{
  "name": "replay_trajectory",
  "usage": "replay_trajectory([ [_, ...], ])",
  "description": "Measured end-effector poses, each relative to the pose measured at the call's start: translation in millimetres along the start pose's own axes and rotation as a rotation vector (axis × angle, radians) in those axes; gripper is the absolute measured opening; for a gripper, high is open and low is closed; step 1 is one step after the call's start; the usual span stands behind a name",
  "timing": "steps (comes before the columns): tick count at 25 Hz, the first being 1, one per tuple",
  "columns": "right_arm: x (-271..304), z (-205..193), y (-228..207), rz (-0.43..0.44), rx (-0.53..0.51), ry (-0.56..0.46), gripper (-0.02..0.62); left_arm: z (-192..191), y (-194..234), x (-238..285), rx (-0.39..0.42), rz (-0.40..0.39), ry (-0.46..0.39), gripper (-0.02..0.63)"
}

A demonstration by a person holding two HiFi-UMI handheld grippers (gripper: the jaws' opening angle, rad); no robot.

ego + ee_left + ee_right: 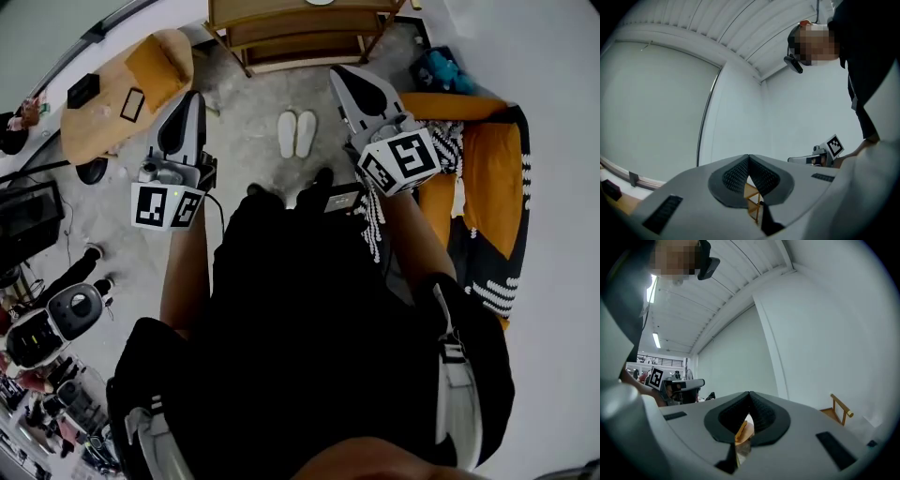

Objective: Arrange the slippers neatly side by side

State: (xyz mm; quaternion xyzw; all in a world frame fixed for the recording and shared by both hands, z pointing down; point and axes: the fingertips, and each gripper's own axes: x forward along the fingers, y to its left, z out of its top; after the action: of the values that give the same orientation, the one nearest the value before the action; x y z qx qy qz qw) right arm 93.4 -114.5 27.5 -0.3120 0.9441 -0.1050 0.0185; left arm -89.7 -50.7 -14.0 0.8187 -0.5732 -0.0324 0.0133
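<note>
Two white slippers (296, 134) lie side by side on the grey floor, toes pointing away, just beyond the person's feet. My left gripper (194, 97) is held at waist height to the left of them, jaws shut with nothing between them. To the slippers' right my right gripper (340, 73) is also shut and empty. Both grippers point level toward walls, so neither gripper view shows the slippers. In the left gripper view the dark pads (740, 173) meet in a closed seam; the right gripper view shows its pads (761, 411) pressed together the same way.
A wooden shelf unit (300, 33) stands just beyond the slippers. A round wooden table (112, 103) with an orange cushion is at the left. An orange seat with a striped blanket (487, 178) fills the right. A wooden chair (840, 409) stands by the white wall.
</note>
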Motion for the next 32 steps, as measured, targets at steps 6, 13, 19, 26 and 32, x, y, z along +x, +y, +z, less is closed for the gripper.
replay_trajectory([
  [6,-29.7,2.4,42.5,0.041,-0.030,-0.003,0.032,10.3,-28.3,-38.7,-0.028,-0.030,-0.036,0.015],
  [13,-83.2,-4.9,121.9,0.006,-0.034,-0.024,0.032,10.3,-67.2,-127.6,-0.076,-0.088,-0.048,0.015],
  [19,-134.2,-44.3,207.5,-0.007,-0.011,0.026,0.031,-13.1,-99.6,-224.6,-0.119,-0.101,0.003,0.015],
  [26,-200.3,-64.8,247.8,-0.010,-0.018,0.099,0.032,-38.1,-152.6,-277.8,-0.133,-0.135,0.075,0.015],
  [32,-220.4,-60.2,256.6,0.016,-0.025,0.098,0.032,-27.5,-168.4,-287.0,-0.102,-0.076,0.088,0.015],
])
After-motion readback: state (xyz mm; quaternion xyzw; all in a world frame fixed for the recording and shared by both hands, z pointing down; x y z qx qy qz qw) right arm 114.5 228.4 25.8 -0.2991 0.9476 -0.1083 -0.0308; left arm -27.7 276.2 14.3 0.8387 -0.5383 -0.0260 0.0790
